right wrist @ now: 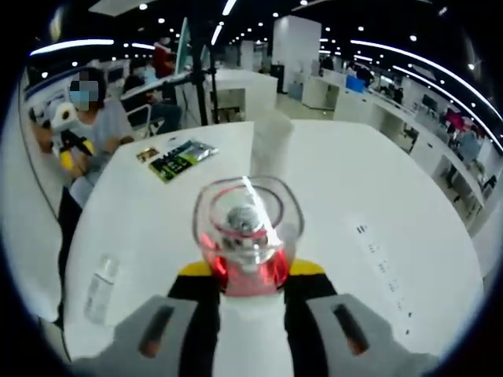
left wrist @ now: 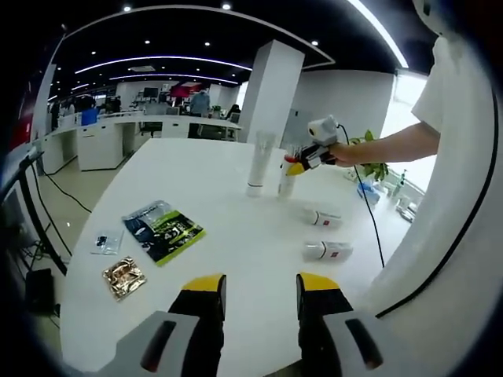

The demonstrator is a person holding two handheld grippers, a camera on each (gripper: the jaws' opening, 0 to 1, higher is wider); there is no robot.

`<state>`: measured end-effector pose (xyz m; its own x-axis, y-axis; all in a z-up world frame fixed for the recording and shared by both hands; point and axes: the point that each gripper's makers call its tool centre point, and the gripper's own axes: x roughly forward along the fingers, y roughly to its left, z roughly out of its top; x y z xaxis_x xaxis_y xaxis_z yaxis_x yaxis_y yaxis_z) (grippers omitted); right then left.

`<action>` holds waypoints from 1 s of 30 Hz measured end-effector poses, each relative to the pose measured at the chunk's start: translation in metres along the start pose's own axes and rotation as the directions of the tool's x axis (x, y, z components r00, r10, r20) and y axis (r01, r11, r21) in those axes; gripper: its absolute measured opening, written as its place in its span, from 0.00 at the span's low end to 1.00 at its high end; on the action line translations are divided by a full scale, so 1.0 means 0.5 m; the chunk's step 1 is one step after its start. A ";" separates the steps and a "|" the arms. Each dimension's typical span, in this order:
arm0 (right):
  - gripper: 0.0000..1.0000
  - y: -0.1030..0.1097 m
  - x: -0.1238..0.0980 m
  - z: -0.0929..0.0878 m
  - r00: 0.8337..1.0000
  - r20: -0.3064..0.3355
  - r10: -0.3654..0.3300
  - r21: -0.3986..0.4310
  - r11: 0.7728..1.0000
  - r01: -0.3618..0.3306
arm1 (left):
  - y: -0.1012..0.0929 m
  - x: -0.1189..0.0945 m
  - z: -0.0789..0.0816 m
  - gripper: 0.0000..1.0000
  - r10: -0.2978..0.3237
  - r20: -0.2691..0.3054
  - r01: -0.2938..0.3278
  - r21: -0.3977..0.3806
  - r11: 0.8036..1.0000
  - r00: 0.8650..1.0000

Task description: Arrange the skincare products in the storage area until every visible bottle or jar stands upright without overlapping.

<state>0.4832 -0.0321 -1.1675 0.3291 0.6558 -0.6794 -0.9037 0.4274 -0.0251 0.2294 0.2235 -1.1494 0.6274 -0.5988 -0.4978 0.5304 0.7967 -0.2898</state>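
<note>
White table (left wrist: pixel 236 181), broad bare edges; right hand-held gripper (right wrist: pixel 250 271) clamping clear-capped bottle (right wrist: pixel 248 236), left hand-held gripper (left wrist: pixel 259 290) agape, empty.

Left gripper (left wrist: pixel 259 287) jaws apart above white table (left wrist: pixel 236 236); two bottles (left wrist: pixel 328 250) lying flat.

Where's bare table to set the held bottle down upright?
Free: the wide bare table between the green packet and the two lying bottles. Crowded: around the tall upright tube, where the right gripper holds its bottle.
</note>
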 end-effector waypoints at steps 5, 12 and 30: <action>0.28 -0.004 0.005 -0.006 1.000 -0.008 0.002 -0.002 1.000 -0.002 | 0.005 0.002 -0.002 0.36 -0.001 0.001 0.001 -0.005 1.000 1.000; 0.28 -0.015 0.008 -0.008 1.000 -0.007 -0.003 -0.002 1.000 0.003 | 0.004 0.011 -0.007 0.36 -0.012 -0.007 0.012 -0.007 1.000 1.000; 0.28 -0.032 0.031 0.014 0.998 0.061 0.014 0.014 1.000 -0.015 | 0.026 -0.003 -0.006 0.35 -0.021 -0.019 0.021 0.009 1.000 1.000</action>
<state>0.5048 -0.0244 -1.1722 0.3329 0.6986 -0.6334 -0.9044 0.4266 -0.0047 0.2338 0.2351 -1.1551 0.6054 -0.6135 -0.5071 0.5485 0.7832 -0.2927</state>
